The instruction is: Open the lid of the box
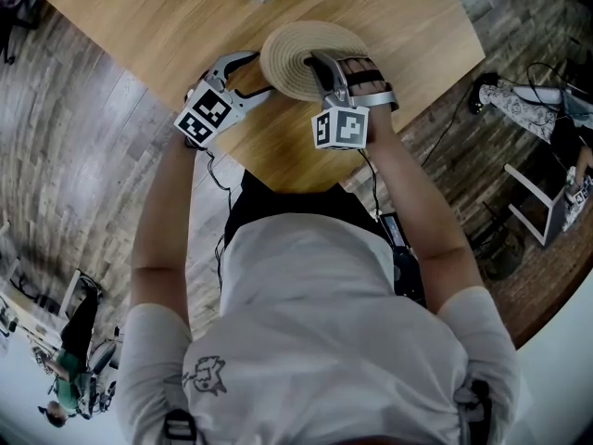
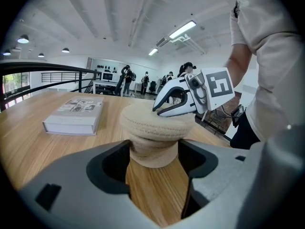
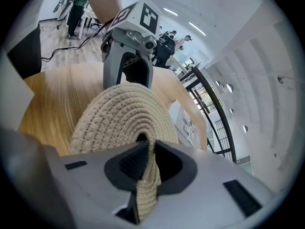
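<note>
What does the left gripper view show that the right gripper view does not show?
Only the left gripper view shows the box body held between the left hand-held gripper's jaws. Only the right gripper view shows the rope loop pinched between the right hand-held gripper's jaws. Both show the woven lid and the wooden table.

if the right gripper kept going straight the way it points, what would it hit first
The round beige woven rope lid: the right gripper pinches a raised part of it, so any push straight on would likely press into the lid's top almost at once.
</note>
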Tool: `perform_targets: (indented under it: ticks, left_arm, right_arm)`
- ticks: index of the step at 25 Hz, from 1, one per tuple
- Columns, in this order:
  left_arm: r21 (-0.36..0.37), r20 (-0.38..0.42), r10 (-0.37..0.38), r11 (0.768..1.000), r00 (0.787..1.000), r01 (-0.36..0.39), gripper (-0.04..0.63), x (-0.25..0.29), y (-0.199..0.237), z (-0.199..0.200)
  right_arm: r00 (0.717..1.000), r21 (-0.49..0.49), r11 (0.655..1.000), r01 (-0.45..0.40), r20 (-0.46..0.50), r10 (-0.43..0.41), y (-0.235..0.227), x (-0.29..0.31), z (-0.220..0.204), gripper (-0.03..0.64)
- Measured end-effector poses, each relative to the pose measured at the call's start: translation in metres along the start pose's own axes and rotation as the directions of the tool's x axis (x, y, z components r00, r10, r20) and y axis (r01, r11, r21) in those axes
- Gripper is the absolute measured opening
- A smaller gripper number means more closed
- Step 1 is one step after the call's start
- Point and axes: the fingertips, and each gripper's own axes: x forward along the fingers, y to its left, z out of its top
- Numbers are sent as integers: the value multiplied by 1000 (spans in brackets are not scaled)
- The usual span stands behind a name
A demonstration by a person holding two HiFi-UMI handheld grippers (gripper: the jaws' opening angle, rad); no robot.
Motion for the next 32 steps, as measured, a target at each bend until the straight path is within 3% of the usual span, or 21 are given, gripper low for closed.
perform_targets:
  ticks: [11, 21, 27, 32]
  left_arm:
    - [2, 2, 13, 1000, 1000, -13, 310, -2, 3, 0]
    - [-23, -6, 20, 1000, 1000, -20, 310, -2, 4, -5]
    - [-55, 17, 67, 996, 998, -66, 310, -19, 0, 9]
    - [-123, 88, 145, 983, 985, -134, 310, -40, -16, 34]
  right_arm:
    - [997, 34, 996, 77, 18, -78, -15, -21, 6, 38]
    - [984, 148, 976, 161, 52, -170, -45, -58, 16, 37]
    - [978, 265, 949, 169, 74, -195, -60, -83, 12, 37]
    - [972, 357, 922, 150, 116, -203, -63, -110, 13, 37]
